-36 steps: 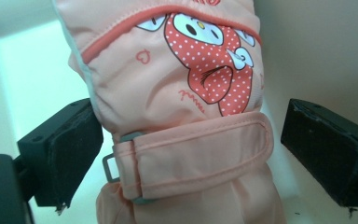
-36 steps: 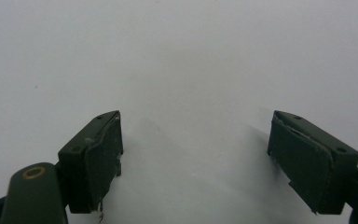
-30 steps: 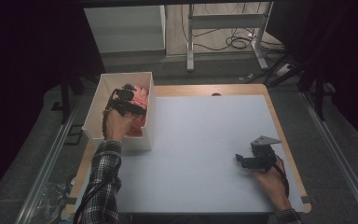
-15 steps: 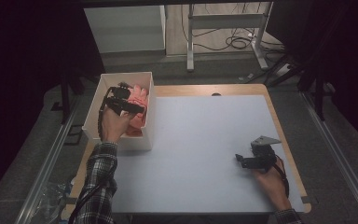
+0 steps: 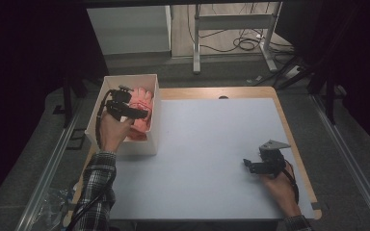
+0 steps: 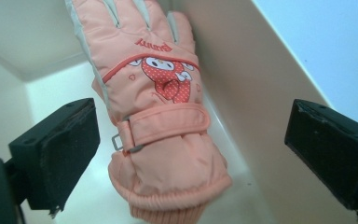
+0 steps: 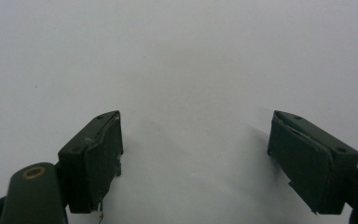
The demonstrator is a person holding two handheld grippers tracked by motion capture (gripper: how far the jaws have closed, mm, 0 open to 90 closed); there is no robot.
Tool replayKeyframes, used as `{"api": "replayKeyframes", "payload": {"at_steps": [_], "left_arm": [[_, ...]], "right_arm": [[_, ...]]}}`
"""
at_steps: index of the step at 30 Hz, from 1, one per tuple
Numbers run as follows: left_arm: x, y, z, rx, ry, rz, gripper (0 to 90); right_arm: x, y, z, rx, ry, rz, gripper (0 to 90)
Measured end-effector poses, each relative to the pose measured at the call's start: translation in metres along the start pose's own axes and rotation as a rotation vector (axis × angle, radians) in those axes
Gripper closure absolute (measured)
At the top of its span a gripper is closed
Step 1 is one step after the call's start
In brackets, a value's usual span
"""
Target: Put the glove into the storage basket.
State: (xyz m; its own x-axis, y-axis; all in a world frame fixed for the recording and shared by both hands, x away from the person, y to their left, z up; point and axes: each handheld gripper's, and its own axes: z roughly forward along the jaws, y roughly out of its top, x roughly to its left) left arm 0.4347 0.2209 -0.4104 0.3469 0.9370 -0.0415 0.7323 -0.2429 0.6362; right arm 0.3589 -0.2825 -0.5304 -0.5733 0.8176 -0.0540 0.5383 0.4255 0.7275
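My left tool (image 5: pixel 142 113) has lifted left, jaws just opening wide, gripping nothing; the soft, light peach padded glove (image 6: pixel 161 121) lies in the white box (image 5: pixel 153 120) at far left. I'd pinch its ribbed cuff. My right tool (image 5: pixel 247 165) rests open.

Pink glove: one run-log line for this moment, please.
pink glove: lying in white box | left gripper: open above it, just widened, nothing held | right gripper: open, empty
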Motion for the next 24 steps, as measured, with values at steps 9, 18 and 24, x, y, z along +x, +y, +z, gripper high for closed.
{"api": "replayKeyframes", "payload": {"at_steps": [9, 18, 24], "left_arm": [[-0.005, -0.016, -0.019, -0.033, -0.015, 0.038, 1.2], [-0.007, -0.041, -0.032, -0.069, -0.061, 0.041, 1.4], [-0.014, -0.059, -0.041, -0.104, -0.086, 0.056, 1.4]], "right_arm": [[0.000, 0.000, 0.000, 0.000, 0.000, 0.000, 18.2], [0.000, 0.000, 0.000, 0.000, 0.000, 0.000, 18.2], [0.000, 0.000, 0.000, 0.003, 0.000, 0.001, 18.2]]}}
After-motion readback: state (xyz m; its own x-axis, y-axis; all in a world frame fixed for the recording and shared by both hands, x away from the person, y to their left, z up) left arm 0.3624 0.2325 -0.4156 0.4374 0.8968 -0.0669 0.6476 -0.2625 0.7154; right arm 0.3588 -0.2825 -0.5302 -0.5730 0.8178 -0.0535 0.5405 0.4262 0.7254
